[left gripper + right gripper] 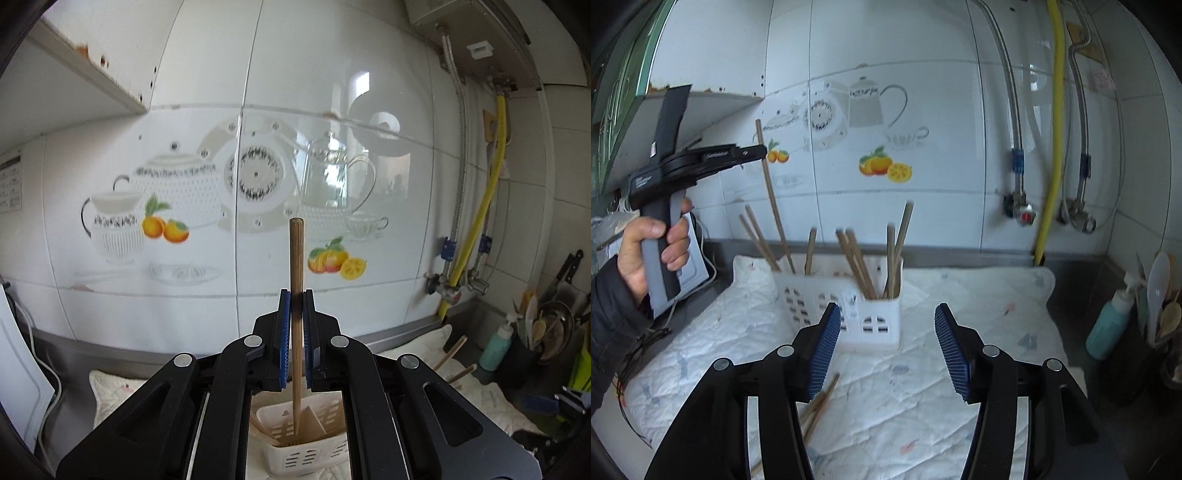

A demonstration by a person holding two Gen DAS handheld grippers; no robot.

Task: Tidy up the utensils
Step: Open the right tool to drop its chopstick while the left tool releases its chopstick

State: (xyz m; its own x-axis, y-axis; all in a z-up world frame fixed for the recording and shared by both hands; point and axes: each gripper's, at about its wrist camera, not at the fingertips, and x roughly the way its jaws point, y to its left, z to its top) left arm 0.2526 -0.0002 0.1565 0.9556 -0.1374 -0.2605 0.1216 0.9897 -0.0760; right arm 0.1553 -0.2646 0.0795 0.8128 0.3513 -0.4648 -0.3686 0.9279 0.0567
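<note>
- left tool [295, 295] clamped on one upright chopstick [296, 266], lower end inside the white utensil caddy [295, 454]
- right tool [886, 314] jaws apart, nothing between, above white cloth [979, 295] on surface
- loose chopsticks [820, 402] lie on cloth; others stand in caddy

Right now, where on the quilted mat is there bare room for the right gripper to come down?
Free: the quilted mat between the white caddy and the teal bottle. Crowded: the caddy itself, full of chopsticks, and the loose chopsticks lying under the right gripper's left finger.
</note>
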